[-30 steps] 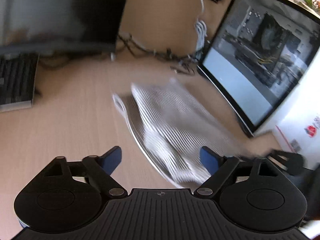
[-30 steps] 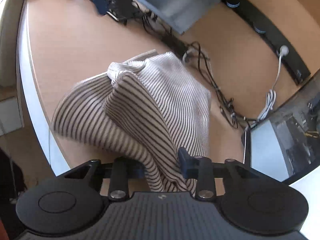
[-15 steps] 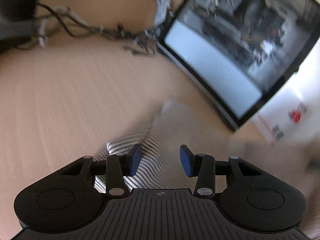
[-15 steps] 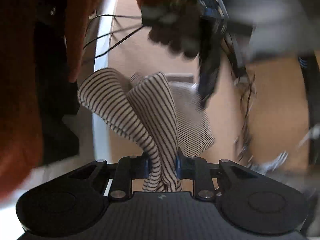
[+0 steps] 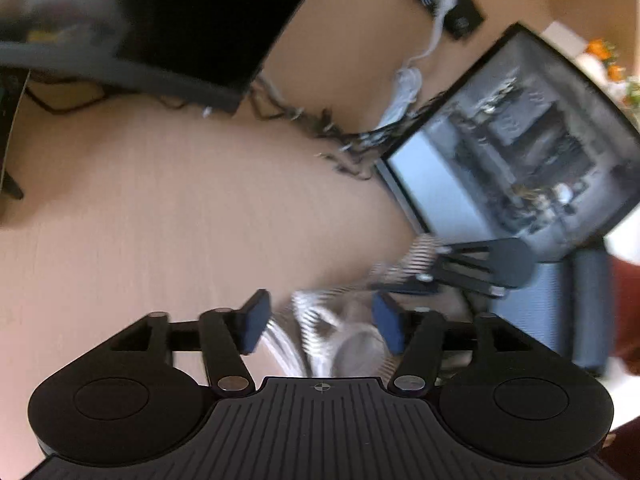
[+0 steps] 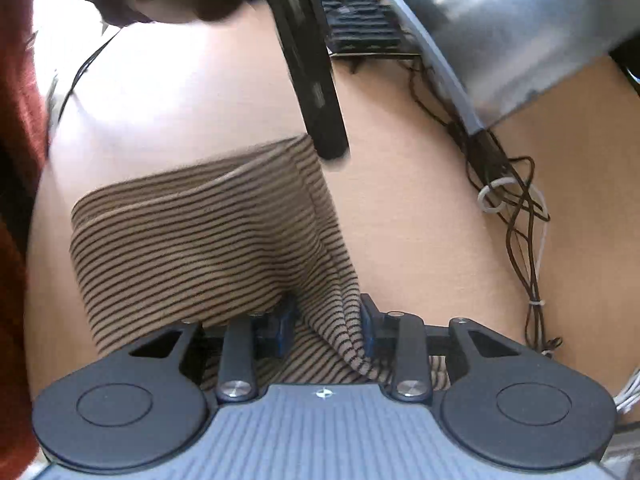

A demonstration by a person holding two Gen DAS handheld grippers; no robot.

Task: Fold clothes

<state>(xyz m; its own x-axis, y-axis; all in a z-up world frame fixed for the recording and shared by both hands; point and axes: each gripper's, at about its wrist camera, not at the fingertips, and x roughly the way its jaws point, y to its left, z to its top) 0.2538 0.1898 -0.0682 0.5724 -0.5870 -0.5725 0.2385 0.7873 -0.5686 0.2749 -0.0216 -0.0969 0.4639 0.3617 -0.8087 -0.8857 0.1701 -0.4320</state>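
Your right tool (image 6: 326, 330) is clenched on a bunched fold of the striped shirt (image 6: 192, 240); the cloth runs up between its blue pads (image 6: 366, 332) and spreads to the left over the tan surface (image 6: 420, 220), lying mostly flat, with its far hem near the tip of a dark bar (image 6: 320, 92) that hangs in from above. In the right wrist view a tangle of cables (image 6: 516, 208) trails along the right side of the surface, well apart from the shirt, and a keyboard (image 6: 356, 20) sits at the back beside a grey monitor back (image 6: 500, 28). Your left tool (image 5: 320, 322) is released, its pads (image 5: 254, 326) standing wide apart with a crumpled part of the shirt (image 5: 340, 336) between them; the picture is blurred there, and you cannot tell whether either pad touches the cloth. From the left wrist view your right tool (image 5: 436, 276) shows just beyond and to the right, with striped cloth bunched at its tips, close to the bottom corner of a lit monitor (image 5: 520, 140) that stands at the right. The bare surface (image 5: 180, 220) stretches away to the left, and a second, dark monitor (image 5: 192, 20) stands at the back with cables (image 5: 340, 136) gathered between the two screens.
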